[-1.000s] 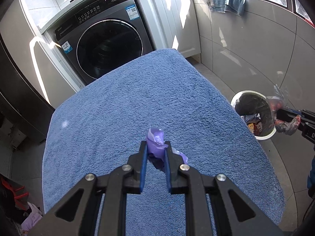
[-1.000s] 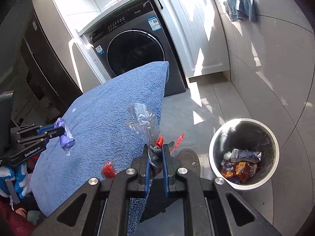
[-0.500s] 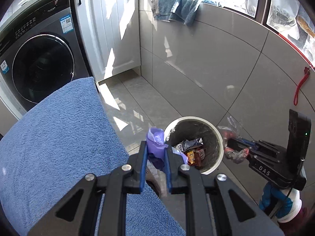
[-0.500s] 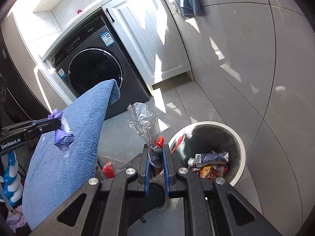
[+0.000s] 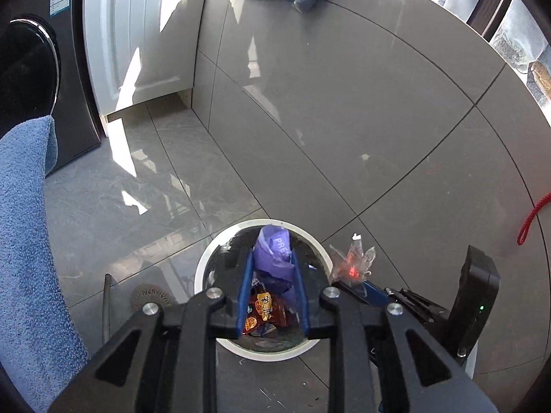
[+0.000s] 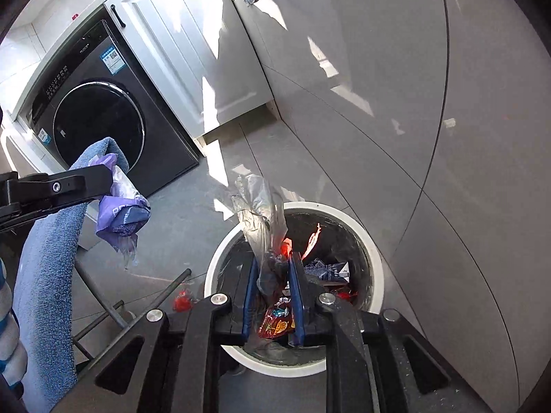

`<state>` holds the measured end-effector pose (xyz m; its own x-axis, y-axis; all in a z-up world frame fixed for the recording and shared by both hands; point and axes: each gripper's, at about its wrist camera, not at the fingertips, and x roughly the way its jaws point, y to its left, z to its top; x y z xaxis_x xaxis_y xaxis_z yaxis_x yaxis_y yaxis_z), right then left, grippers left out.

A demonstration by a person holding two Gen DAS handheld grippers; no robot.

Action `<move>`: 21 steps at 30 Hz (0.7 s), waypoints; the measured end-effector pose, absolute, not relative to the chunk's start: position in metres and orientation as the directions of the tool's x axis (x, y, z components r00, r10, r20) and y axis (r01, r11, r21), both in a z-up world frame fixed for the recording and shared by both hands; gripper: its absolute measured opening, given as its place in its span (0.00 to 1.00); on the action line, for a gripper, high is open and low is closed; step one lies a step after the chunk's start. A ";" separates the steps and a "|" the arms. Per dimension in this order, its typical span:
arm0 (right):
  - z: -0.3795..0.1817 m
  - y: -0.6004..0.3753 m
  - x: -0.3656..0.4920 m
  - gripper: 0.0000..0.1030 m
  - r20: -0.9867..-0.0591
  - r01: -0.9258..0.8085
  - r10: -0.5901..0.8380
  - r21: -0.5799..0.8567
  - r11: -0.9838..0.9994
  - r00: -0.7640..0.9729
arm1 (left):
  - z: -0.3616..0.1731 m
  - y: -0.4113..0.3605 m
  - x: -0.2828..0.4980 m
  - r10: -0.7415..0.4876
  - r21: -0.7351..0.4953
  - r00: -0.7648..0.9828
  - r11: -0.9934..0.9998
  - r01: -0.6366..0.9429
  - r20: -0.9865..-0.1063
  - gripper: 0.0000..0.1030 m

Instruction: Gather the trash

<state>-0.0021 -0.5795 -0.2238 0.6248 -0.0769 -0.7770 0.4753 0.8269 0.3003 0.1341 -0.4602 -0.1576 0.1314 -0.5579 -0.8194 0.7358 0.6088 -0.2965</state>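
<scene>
We hold the left gripper [image 5: 272,282] over the white-rimmed bin [image 5: 210,265]; its jaws are opening, with the purple wrapper [image 5: 273,253] still between the blue pads and touching both. The right gripper [image 6: 273,285] hangs above the same bin — jaws opening, the clear plastic wrapper [image 6: 260,213] between them. The bin stands on grey floor tiles [image 5: 144,186], close to a grey tiled wall [image 5: 344,86]. Beyond lie a blue towel-covered surface [image 5: 24,241], a dark washing machine [image 6: 100,113] and a white cabinet [image 6: 193,51].
</scene>
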 end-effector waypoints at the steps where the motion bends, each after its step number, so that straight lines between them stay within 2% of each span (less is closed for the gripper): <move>1: -0.226 -0.581 -0.002 0.33 -0.783 0.484 -0.086 0.289 0.826 0.616 | -0.161 -0.462 0.137 -0.560 -0.307 0.124 0.611 0.730 -0.819 0.35; 3: -0.227 -0.583 -0.004 0.38 -0.789 0.494 -0.099 0.276 0.825 0.606 | -0.166 -0.464 0.140 -0.569 -0.327 0.111 0.610 0.721 -0.815 0.45; 8: -0.224 -0.585 -0.009 0.41 -0.791 0.503 -0.111 0.266 0.822 0.601 | -0.170 -0.460 0.142 -0.579 -0.360 0.084 0.607 0.709 -0.811 0.47; 12: -0.216 -0.580 -0.014 0.43 -0.783 0.499 -0.112 0.271 0.823 0.611 | -0.162 -0.443 0.133 -0.576 -0.336 0.107 0.606 0.721 -0.810 0.47; 16: -0.202 -0.565 -0.019 0.45 -0.773 0.487 -0.123 0.260 0.834 0.623 | -0.149 -0.417 0.119 -0.556 -0.273 0.165 0.619 0.737 -0.815 0.47; 21: -0.176 -0.536 -0.023 0.46 -0.746 0.462 -0.151 0.228 0.857 0.648 | -0.131 -0.371 0.105 -0.484 -0.133 0.288 0.664 0.736 -0.826 0.47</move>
<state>-0.0233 -0.5361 -0.1761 0.6483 -0.1506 -0.7464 0.4619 0.8571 0.2282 0.1052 -0.3712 -0.1306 0.2880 -0.4841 -0.8262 0.7357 0.6642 -0.1327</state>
